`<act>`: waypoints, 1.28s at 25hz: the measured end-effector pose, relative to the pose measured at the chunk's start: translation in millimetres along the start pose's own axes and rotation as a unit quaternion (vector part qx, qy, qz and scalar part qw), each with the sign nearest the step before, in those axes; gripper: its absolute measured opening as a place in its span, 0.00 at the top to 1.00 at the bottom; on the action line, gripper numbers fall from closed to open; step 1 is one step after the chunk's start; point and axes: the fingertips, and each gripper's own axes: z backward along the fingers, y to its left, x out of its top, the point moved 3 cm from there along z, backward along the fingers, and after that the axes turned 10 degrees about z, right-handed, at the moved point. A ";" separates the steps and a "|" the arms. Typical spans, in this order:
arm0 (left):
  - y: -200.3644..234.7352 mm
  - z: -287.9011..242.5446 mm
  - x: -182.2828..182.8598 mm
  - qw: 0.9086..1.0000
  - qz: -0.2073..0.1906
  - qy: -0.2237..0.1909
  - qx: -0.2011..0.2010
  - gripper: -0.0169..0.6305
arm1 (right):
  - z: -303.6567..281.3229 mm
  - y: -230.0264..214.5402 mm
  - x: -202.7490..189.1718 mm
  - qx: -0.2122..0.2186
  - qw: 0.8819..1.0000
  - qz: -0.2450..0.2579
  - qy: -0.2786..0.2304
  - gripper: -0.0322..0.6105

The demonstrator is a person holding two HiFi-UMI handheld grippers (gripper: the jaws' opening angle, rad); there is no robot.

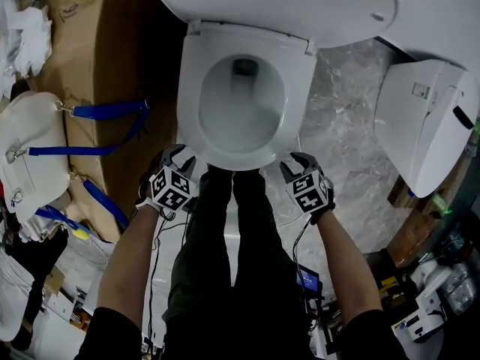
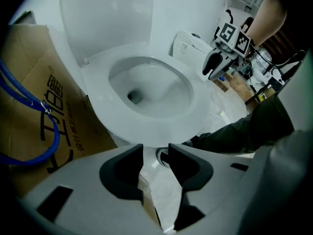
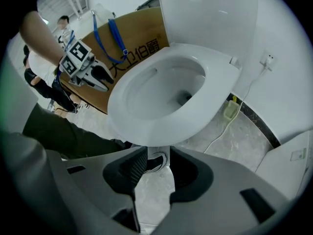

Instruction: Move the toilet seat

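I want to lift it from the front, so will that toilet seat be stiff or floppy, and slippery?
The toilet seat looks like one thick moulded ring, so probably stiff. Its glossy surface may slip in a grip. It appears hinged at the back below the raised lid, so a front push likely swings it up.

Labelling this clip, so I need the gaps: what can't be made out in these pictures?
Lid: head view, far end cut off by the top edge.
Toilet's base: head view, hidden under the seat.
Box print: left gripper view, small lines too blurred.
Floor clutter: head view, too dark and small.
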 end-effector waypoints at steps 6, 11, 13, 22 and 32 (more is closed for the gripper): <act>1.9 -15.7 -9.8 1.000 0.003 0.016 -0.003 0.71 | -22.0 -4.2 -8.6 0.007 1.000 0.010 0.009 0.70; -4.3 -28.8 -14.0 0.999 -0.016 0.029 -0.015 0.70 | -32.9 -2.7 -8.8 0.014 1.000 0.025 0.012 0.70; -3.5 -32.1 -11.6 1.000 -0.013 0.026 -0.011 0.70 | -34.3 -3.2 -7.8 0.015 0.999 0.030 0.009 0.70; -4.0 -33.3 -10.8 1.000 0.002 0.012 -0.003 0.70 | -37.4 -3.6 -7.7 0.008 0.998 0.057 0.006 0.70; -12.2 9.8 -3.3 1.000 0.016 -0.018 -0.009 0.70 | 1.1 4.8 2.8 0.046 0.997 0.054 -0.006 0.70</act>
